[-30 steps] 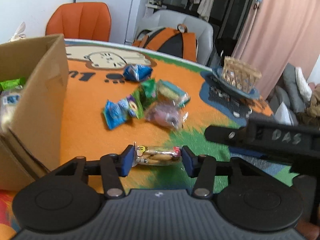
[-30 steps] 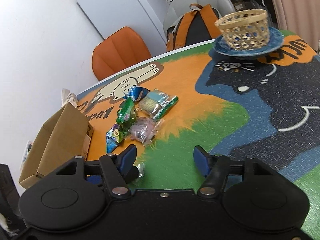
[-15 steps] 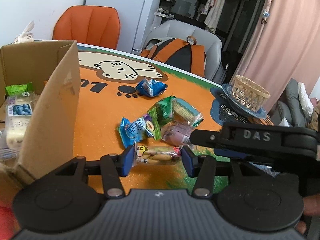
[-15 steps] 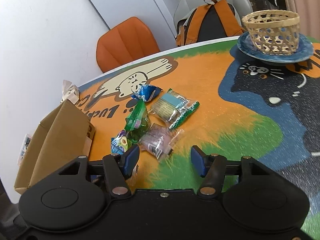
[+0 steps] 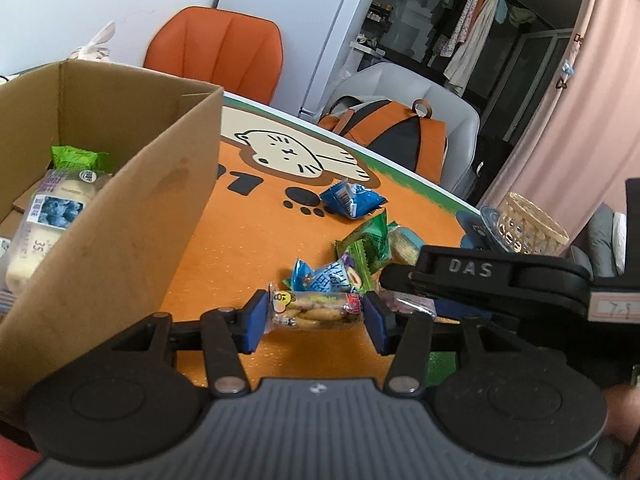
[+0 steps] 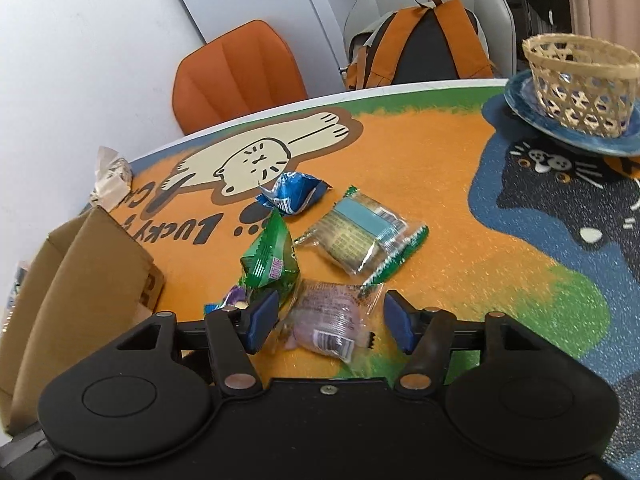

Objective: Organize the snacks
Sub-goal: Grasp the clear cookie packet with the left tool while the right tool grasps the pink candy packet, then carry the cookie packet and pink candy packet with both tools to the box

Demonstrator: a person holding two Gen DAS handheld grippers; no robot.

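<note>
My left gripper (image 5: 316,320) is shut on a clear biscuit packet (image 5: 314,312), held above the orange mat just right of the open cardboard box (image 5: 120,220). Inside the box lie a green packet (image 5: 78,158) and a white blueberry packet (image 5: 52,216). My right gripper (image 6: 330,322) is open and low over the snack pile, with a pink packet (image 6: 328,320) lying between its fingers, untouched by the pads. Around it lie a green packet (image 6: 272,264), a clear packet with a light-blue label (image 6: 360,236) and a blue packet (image 6: 292,194).
A woven basket (image 6: 580,84) stands on a blue plate (image 6: 528,112) at the far right. Behind the table are an orange chair (image 6: 236,76) and a backpack (image 6: 420,44) on a grey chair. Crumpled wrapping (image 6: 110,176) lies behind the box.
My left gripper carried the biscuit packet closer to the box, which now fills more of its view. My right gripper advanced to the pile until the pink packet lay between its fingers.
</note>
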